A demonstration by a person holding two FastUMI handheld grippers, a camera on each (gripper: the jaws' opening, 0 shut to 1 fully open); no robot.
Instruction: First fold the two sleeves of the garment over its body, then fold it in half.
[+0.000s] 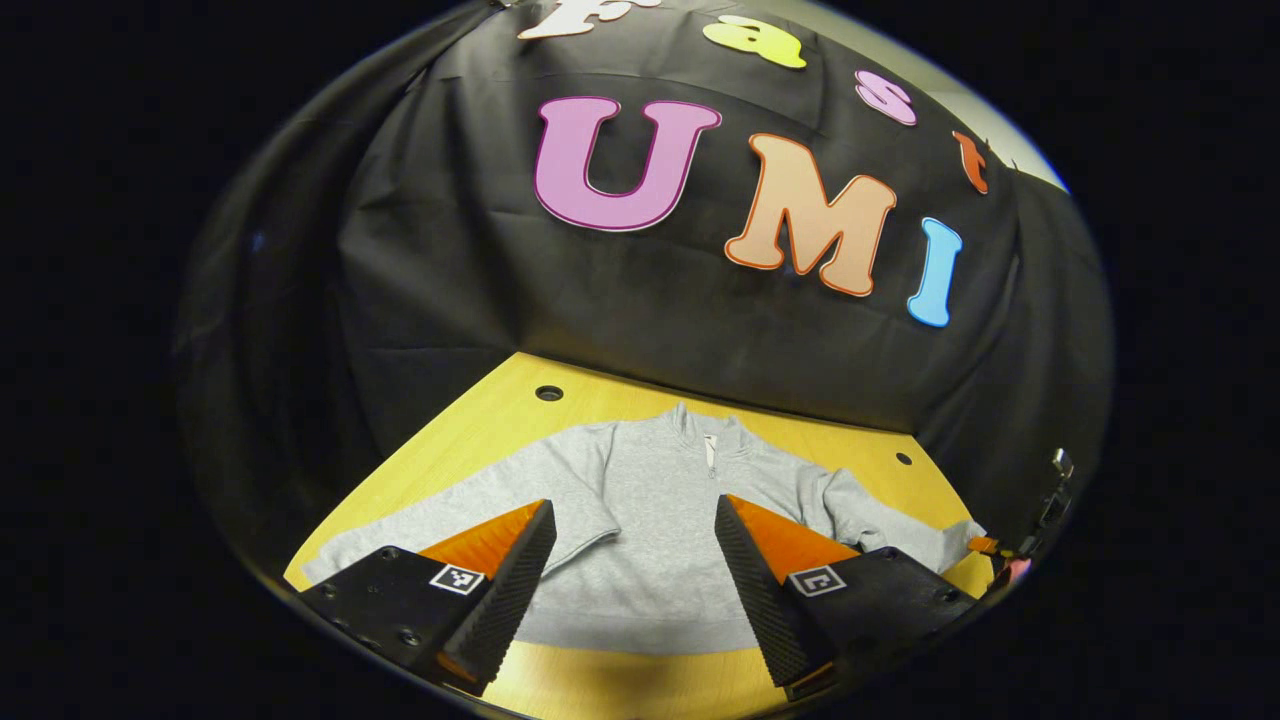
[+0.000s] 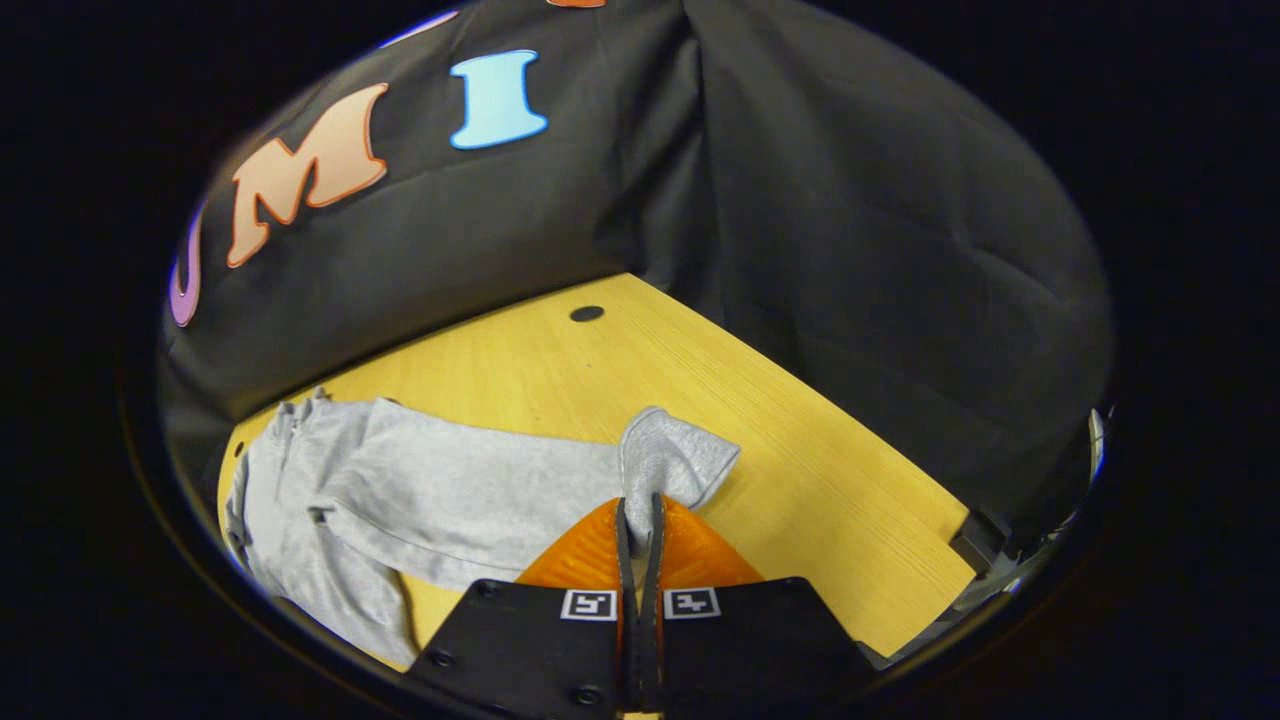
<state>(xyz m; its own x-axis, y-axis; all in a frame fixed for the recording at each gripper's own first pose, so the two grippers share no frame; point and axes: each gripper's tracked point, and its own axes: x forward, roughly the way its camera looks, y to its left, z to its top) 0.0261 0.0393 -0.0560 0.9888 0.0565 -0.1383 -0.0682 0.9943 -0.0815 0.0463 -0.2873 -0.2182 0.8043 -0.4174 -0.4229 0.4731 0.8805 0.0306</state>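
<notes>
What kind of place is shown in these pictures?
Probably a recording booth, not a home: black cloth wall, a bare wooden table with drilled holes, a grey garment laid out flat.

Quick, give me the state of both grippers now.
Left gripper: open, holding nothing, above the grey garment.
Right gripper: shut on the sleeve cuff.

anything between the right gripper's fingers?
Yes: the grey sweatshirt's sleeve cuff, pinched in the right gripper, in the right gripper view.
</notes>
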